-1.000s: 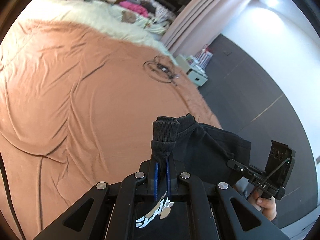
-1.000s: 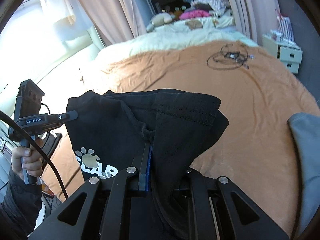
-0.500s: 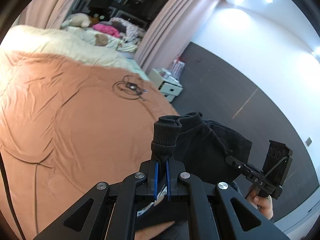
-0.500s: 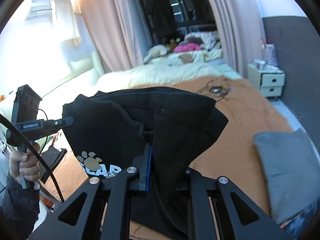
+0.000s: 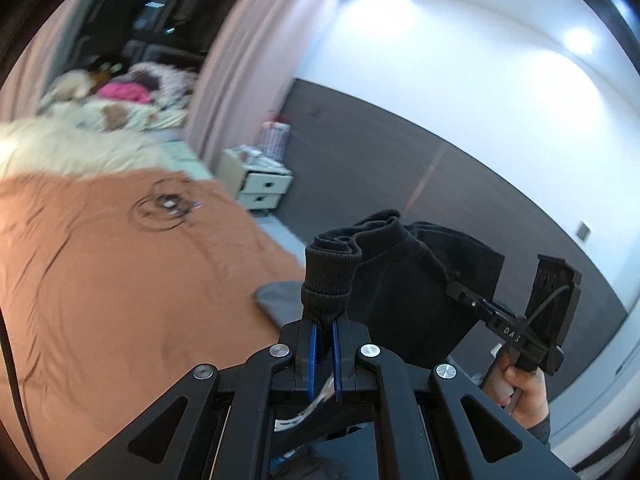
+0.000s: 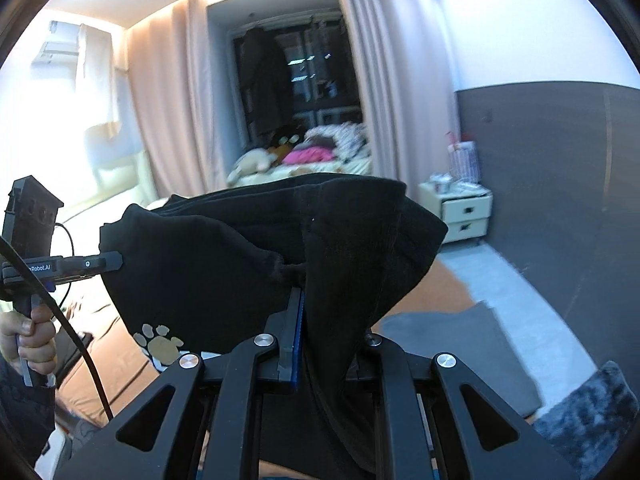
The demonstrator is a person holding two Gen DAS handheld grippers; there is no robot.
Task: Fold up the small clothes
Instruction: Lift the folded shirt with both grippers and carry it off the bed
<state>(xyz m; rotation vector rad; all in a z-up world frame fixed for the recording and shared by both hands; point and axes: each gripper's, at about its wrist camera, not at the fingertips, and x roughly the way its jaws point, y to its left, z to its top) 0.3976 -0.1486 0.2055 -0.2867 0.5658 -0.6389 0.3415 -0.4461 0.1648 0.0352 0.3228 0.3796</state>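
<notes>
Two hand-held grippers, left and right, each clamp the black garment, stretched aloft above the bed. Step: spreading before folding. Next, probably lower it flat onto the bed.

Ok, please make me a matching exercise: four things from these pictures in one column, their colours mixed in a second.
Things:
1. garment
2. bedspread
3. nightstand
4. curtain

Colours:
a. cream
b. pink
c. black
d. orange-brown

Pairs: 1-c, 2-d, 3-a, 4-b
</notes>
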